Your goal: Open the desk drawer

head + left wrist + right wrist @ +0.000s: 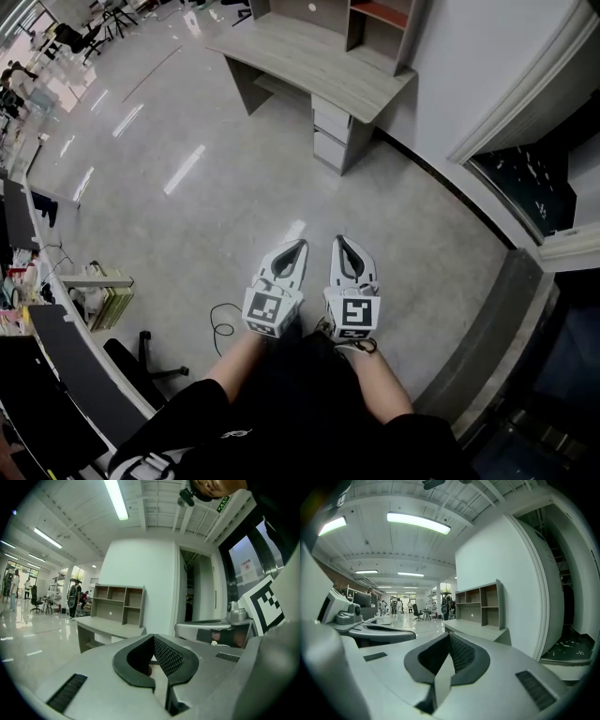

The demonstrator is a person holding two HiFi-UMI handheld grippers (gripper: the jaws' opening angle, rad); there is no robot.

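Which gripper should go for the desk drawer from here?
Right, narrowly. The right gripper lines up closer with the drawers under the desk than the left gripper does. Both are shut, empty and far off.

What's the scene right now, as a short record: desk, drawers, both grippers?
desk: grey, with shelf unit, against the white wall, far across the floor
drawers: stacked under the desk's wall end, look shut
left gripper: jaws together, empty, apart from desk
right gripper: jaws together, empty, beside the left
task stage: drawer not yet reached
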